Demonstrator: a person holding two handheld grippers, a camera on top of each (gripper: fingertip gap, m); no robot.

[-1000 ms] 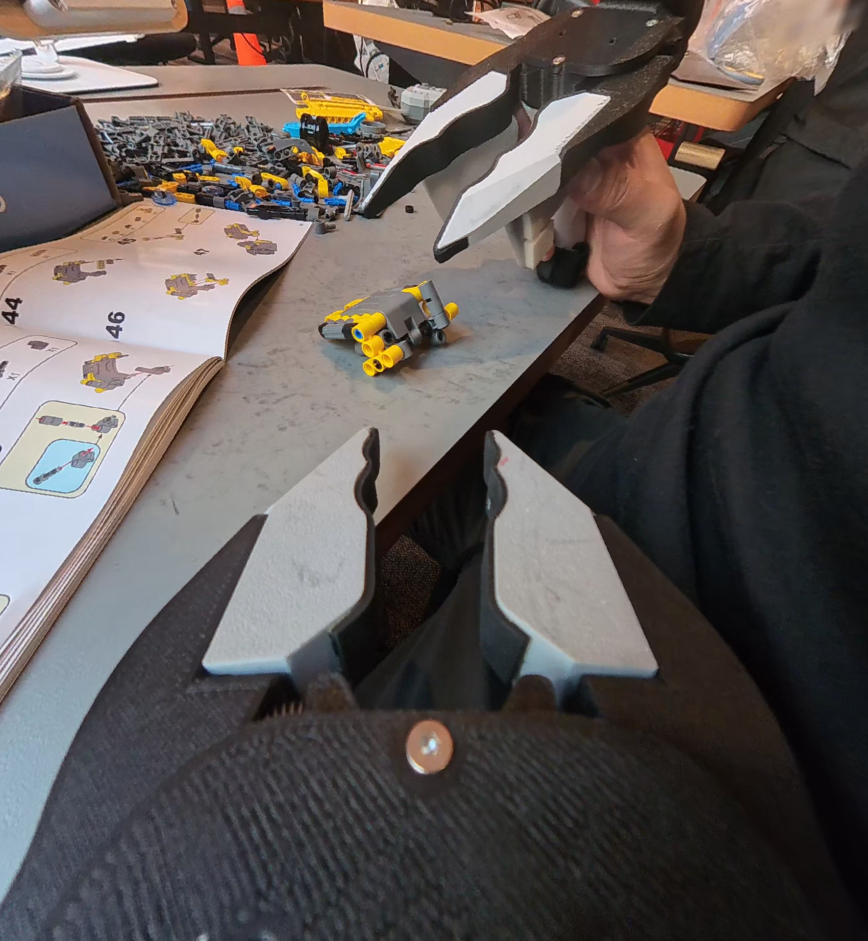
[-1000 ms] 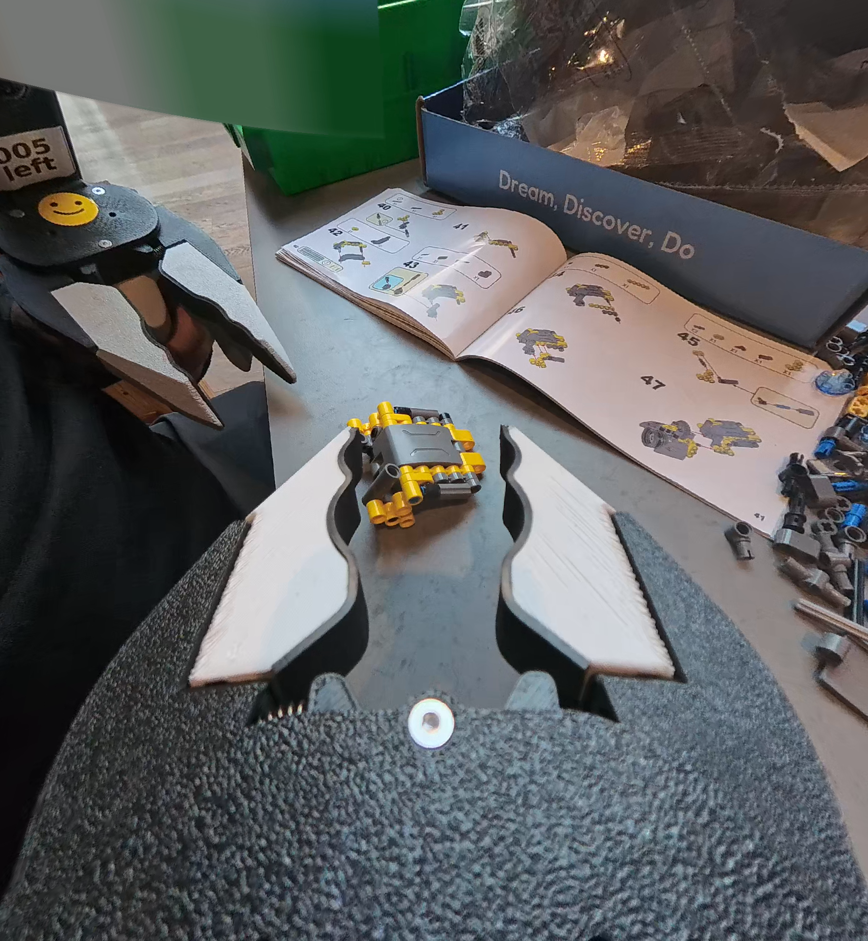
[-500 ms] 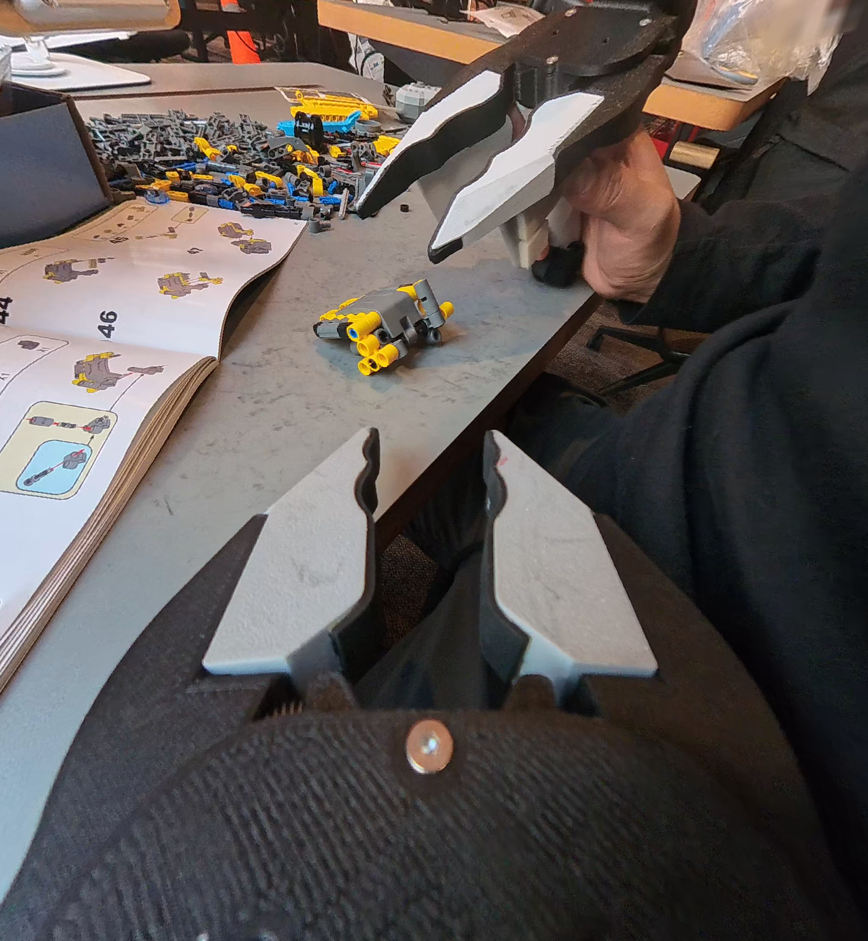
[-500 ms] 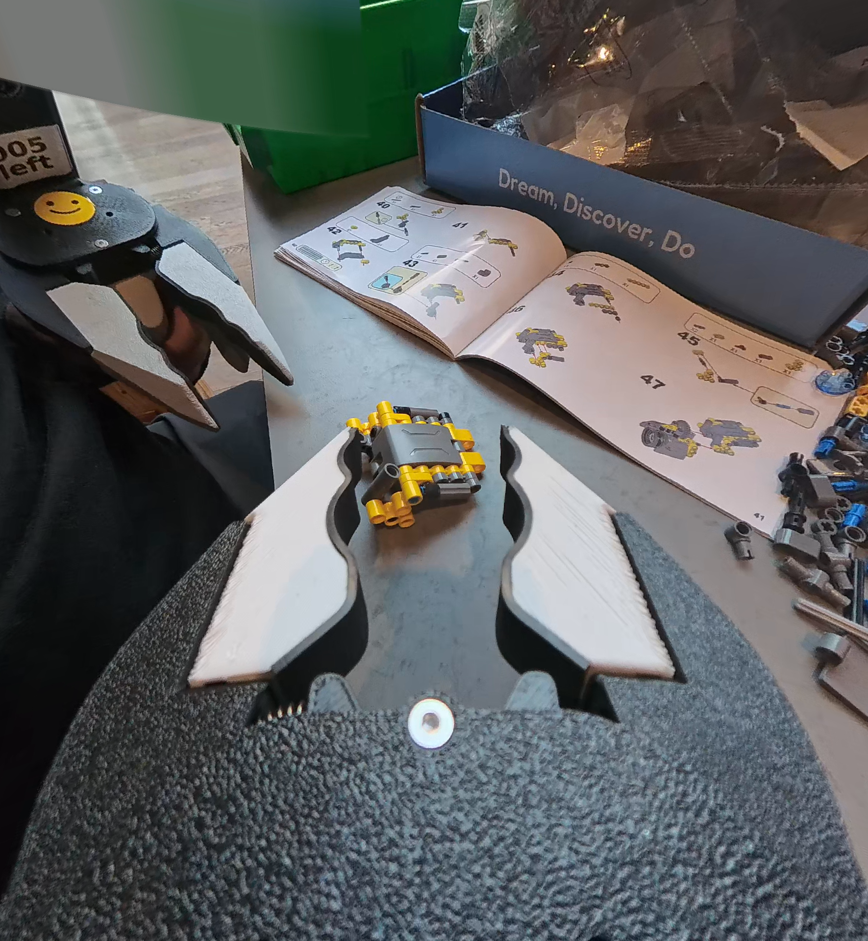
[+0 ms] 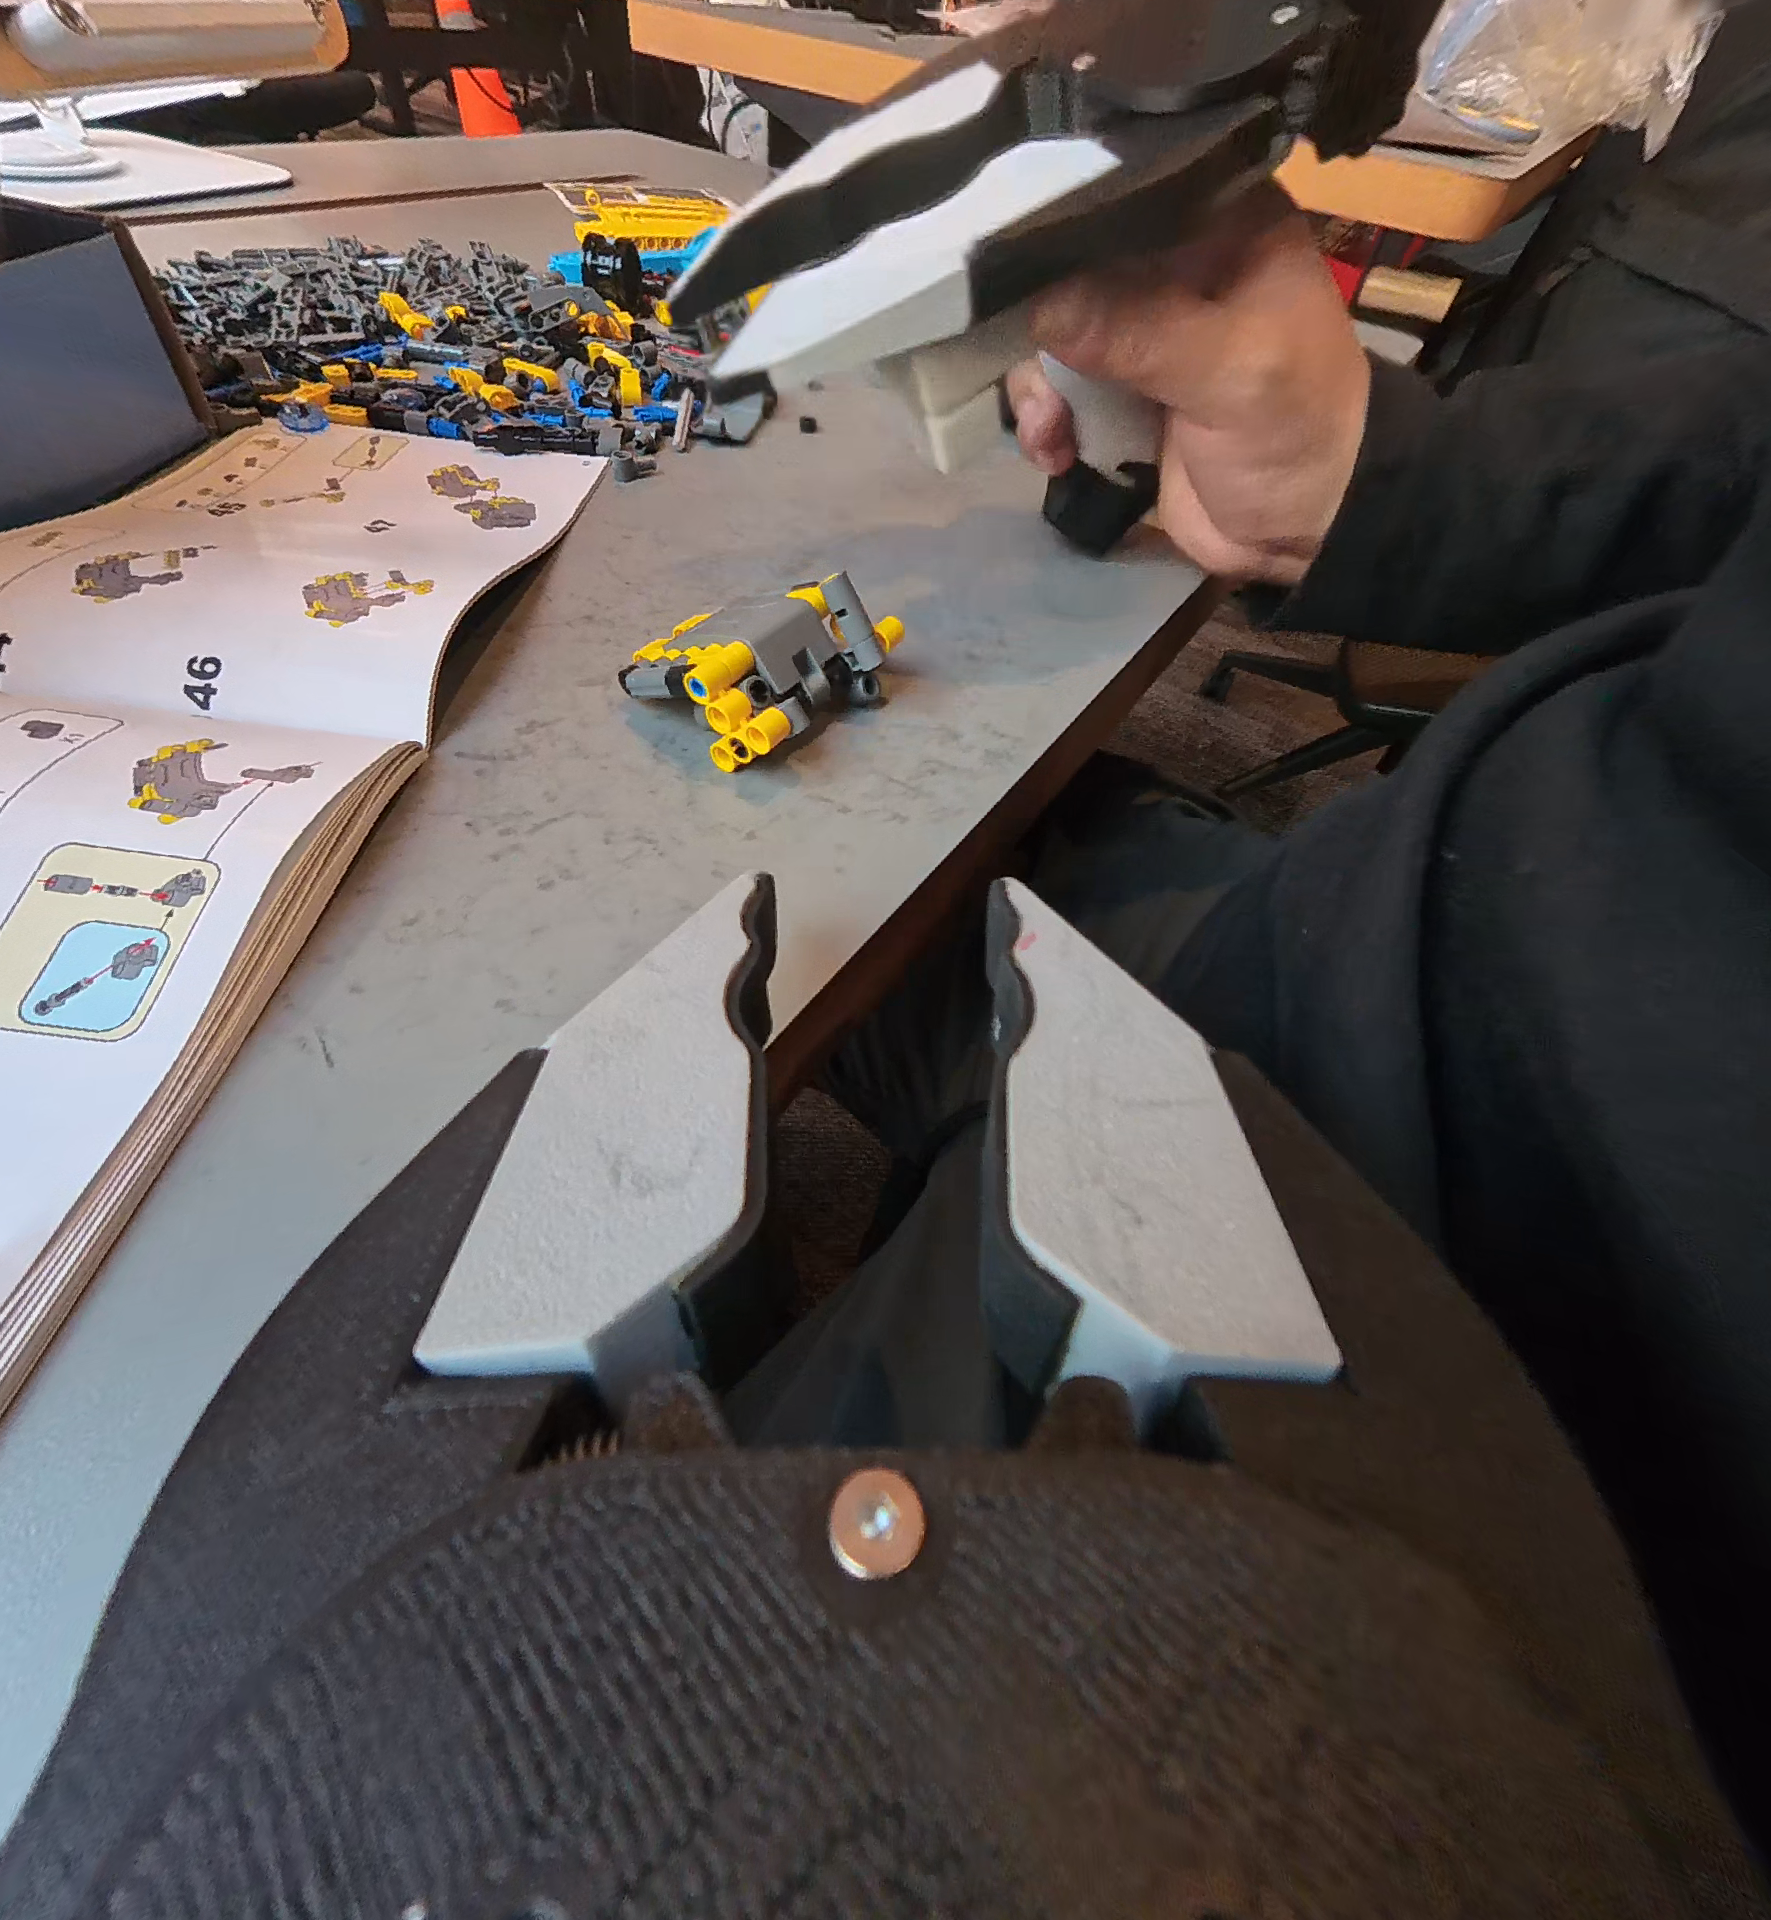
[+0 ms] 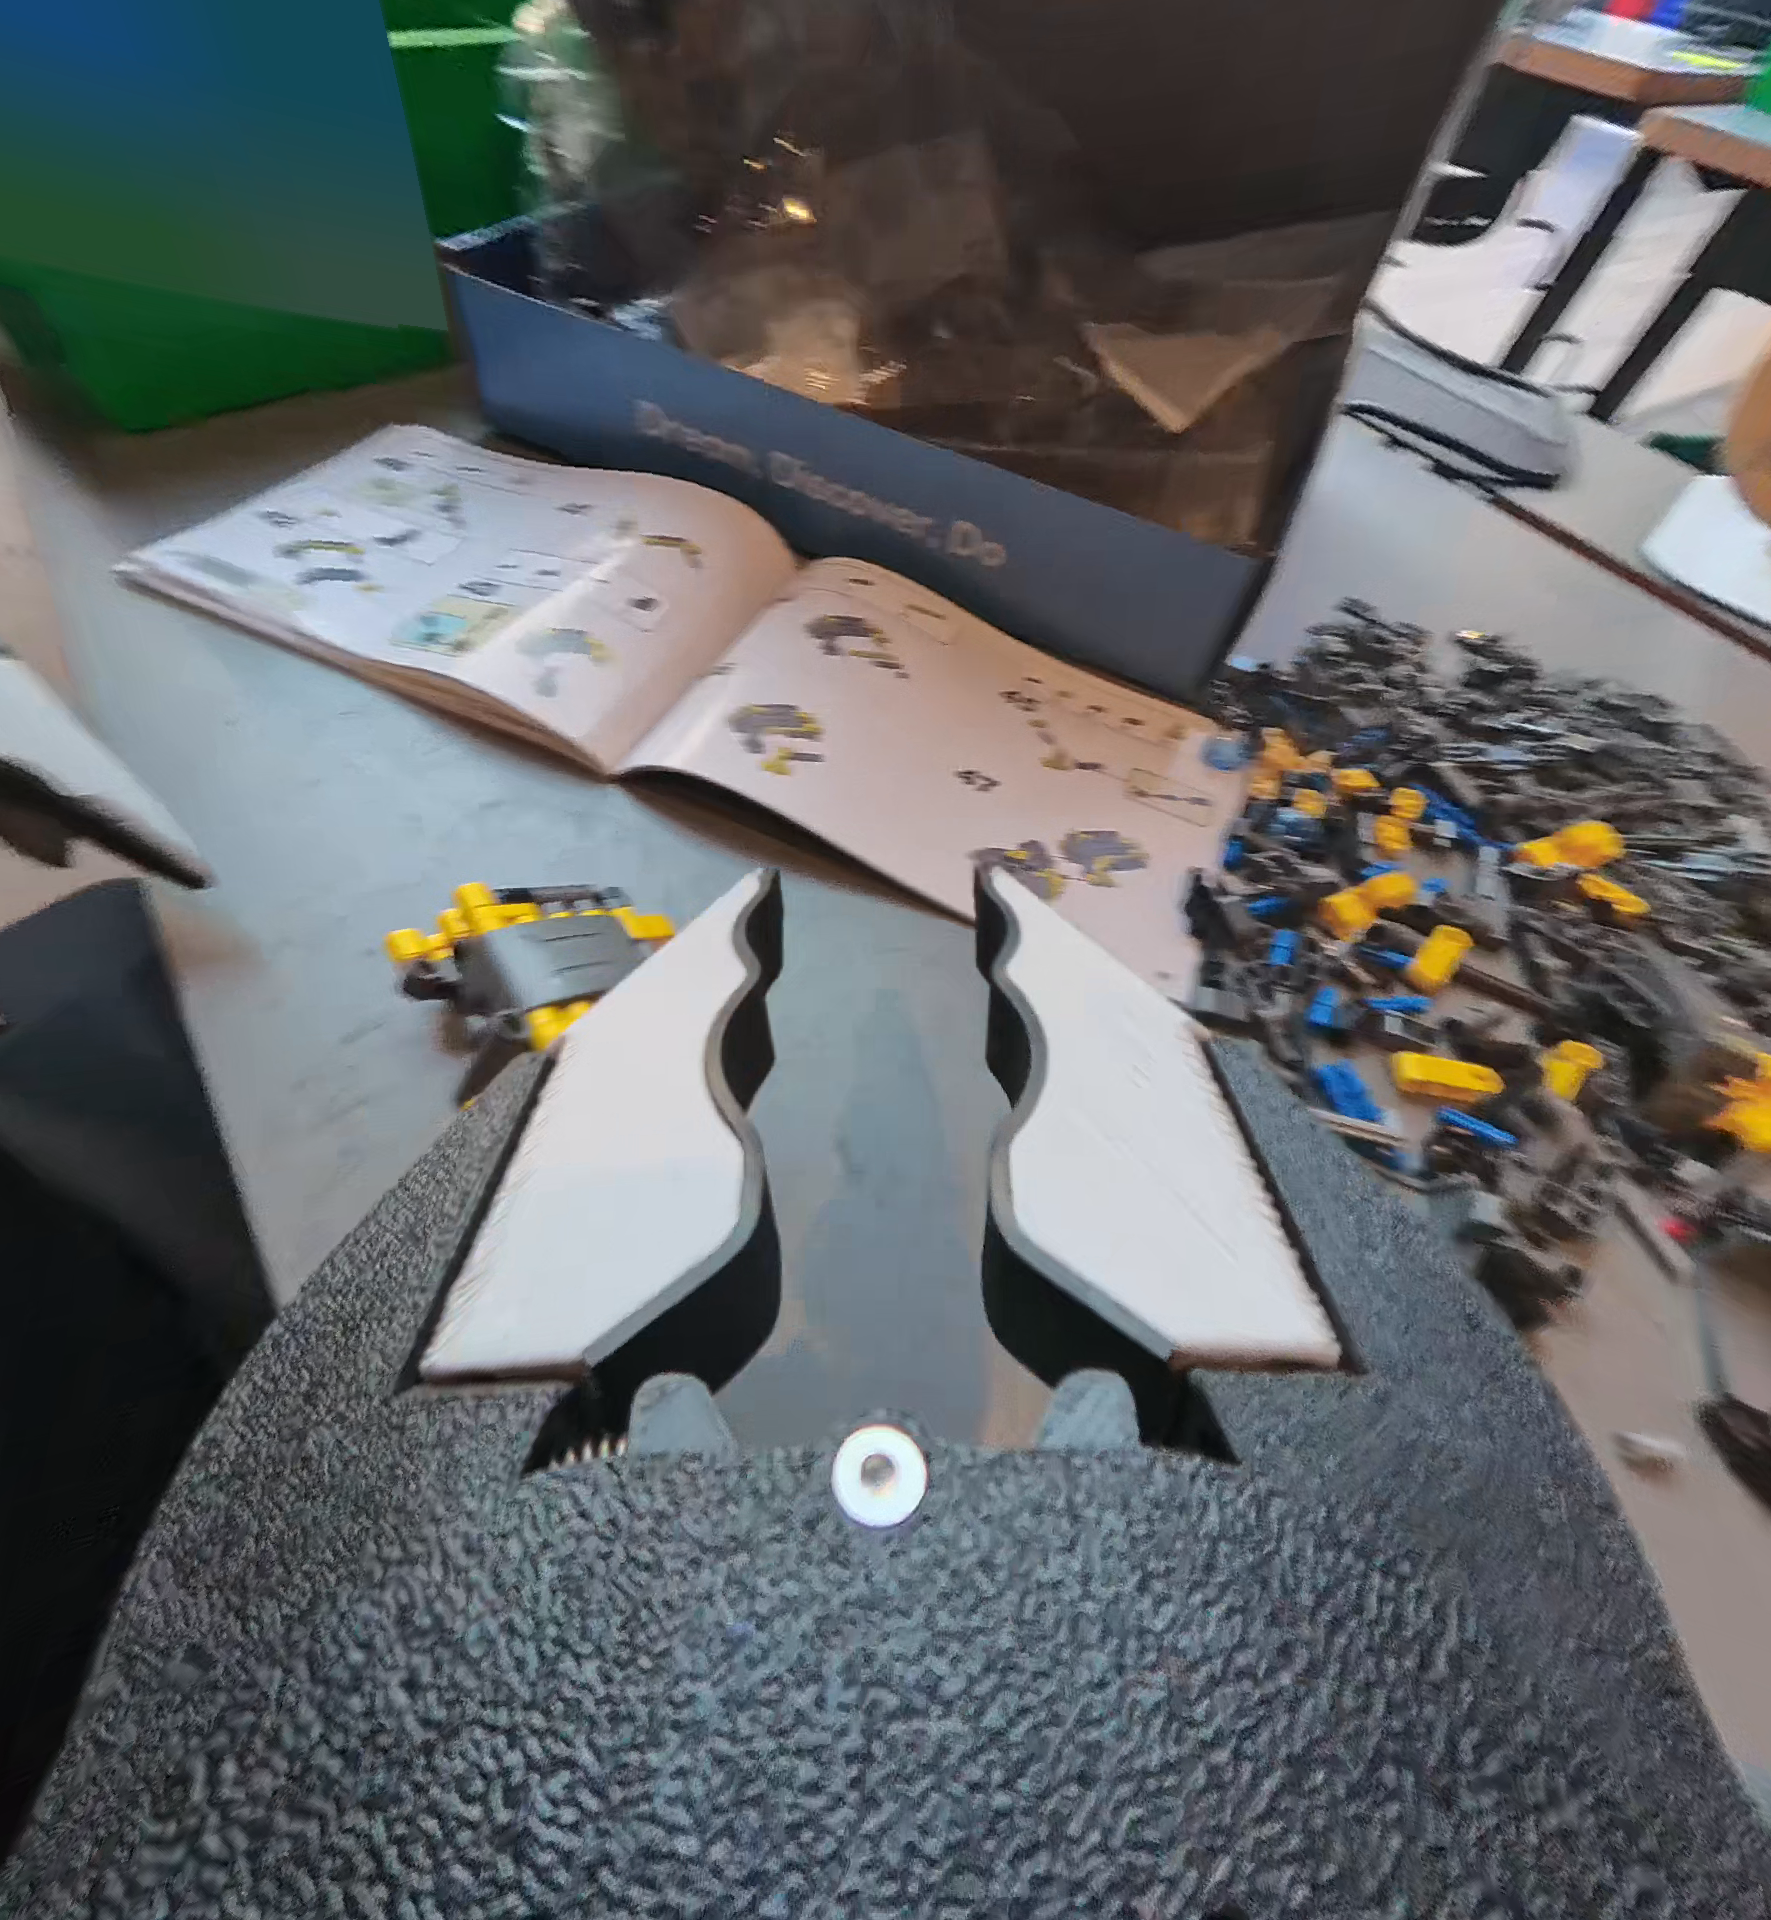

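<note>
A small grey and yellow brick assembly (image 5: 761, 675) lies on the grey table (image 5: 569, 831) near its front edge; it also shows in the right wrist view (image 6: 528, 951). My left gripper (image 5: 876, 904) is open and empty, held over the table edge and a dark-clothed lap, short of the assembly. My right gripper (image 6: 876, 899) is open and empty above the table, the assembly just left of its left finger and a pile of loose parts (image 6: 1483, 935) to its right. In the left wrist view the right gripper (image 5: 704, 332) hangs blurred above the pile (image 5: 445, 343).
An open instruction booklet (image 5: 133, 727) lies left of the assembly; it also shows in the right wrist view (image 6: 652, 644). A dark blue box (image 6: 860, 468) holding plastic bags stands behind it. A person's hand (image 5: 1224, 416) holds the right gripper. Green bins (image 6: 185, 343) stand beyond.
My right gripper has swung right and up, away from the assembly and toward the loose parts; its view is blurred. My left gripper has barely moved.
</note>
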